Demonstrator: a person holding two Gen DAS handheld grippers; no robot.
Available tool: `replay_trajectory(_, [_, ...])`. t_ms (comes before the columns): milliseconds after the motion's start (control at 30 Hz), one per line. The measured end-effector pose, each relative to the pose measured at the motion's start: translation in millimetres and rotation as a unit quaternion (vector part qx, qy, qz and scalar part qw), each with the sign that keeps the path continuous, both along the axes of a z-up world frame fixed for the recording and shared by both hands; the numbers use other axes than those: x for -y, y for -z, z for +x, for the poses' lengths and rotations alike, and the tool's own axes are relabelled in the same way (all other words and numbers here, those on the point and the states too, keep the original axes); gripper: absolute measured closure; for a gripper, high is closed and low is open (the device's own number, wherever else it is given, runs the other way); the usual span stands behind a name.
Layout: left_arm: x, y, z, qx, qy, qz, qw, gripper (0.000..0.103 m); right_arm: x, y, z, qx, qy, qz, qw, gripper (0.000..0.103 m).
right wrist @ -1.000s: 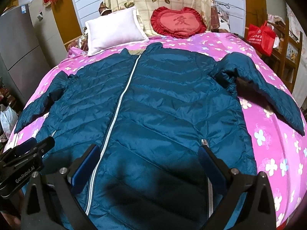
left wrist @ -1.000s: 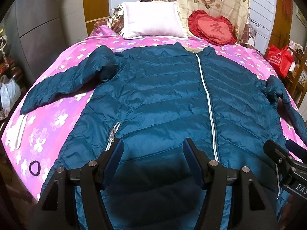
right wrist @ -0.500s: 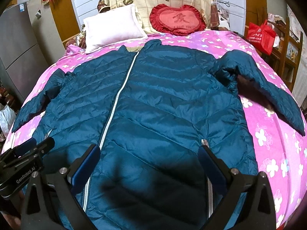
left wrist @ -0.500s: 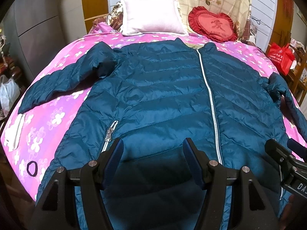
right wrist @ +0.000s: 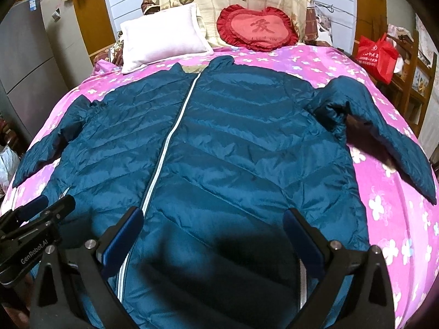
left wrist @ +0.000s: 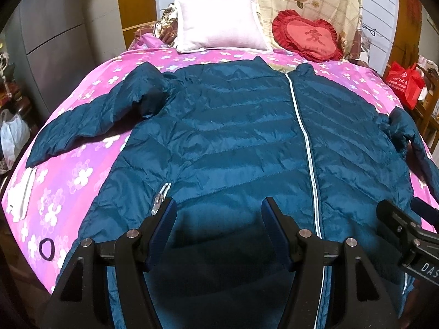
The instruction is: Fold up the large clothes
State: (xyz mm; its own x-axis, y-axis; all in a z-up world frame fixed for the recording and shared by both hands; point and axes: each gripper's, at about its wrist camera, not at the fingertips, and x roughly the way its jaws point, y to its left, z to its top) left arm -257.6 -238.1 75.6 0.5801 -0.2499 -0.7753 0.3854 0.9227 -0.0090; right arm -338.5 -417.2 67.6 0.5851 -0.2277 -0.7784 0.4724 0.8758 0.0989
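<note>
A dark teal quilted puffer jacket (left wrist: 233,137) lies front up on the pink flowered bed (left wrist: 82,170), zipped with a white zipper (left wrist: 304,142), collar toward the pillows. It also shows in the right wrist view (right wrist: 233,150). Both sleeves spread out, left sleeve (left wrist: 90,120) and right sleeve (right wrist: 384,131). My left gripper (left wrist: 218,212) is open and empty, above the jacket's lower left part near a pocket zipper (left wrist: 162,194). My right gripper (right wrist: 212,223) is open and empty, above the lower right part. Each gripper shows at the other view's edge.
A white pillow (left wrist: 219,24) and a red heart cushion (left wrist: 310,37) lie at the head of the bed. A black hair tie (left wrist: 47,249) and a white cloth (left wrist: 19,197) lie at the bed's left edge. A red bag (right wrist: 377,53) sits on shelves at right.
Both grippers have moved slightly forward and up over the jacket's hem; the jacket sits lower in both views. The jacket itself has not moved.
</note>
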Motion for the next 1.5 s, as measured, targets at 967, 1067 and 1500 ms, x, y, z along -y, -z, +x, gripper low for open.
replay_trajectory(967, [4,10,34,-0.006,-0.01,0.003,0.9999,0.063,7,13,38,-0.005,-0.006,0.012,1.0,0.0])
replay_trajectory(1067, [5,11,37,-0.009,-0.01,0.003,0.9999,0.063,4,13,43,-0.007,-0.01,0.01,1.0,0.0])
replay_trajectory(1500, [7,22,55,-0.014,-0.014,0.011,0.9997,0.063,6,22,64,-0.01,-0.012,0.009,1.0,0.0])
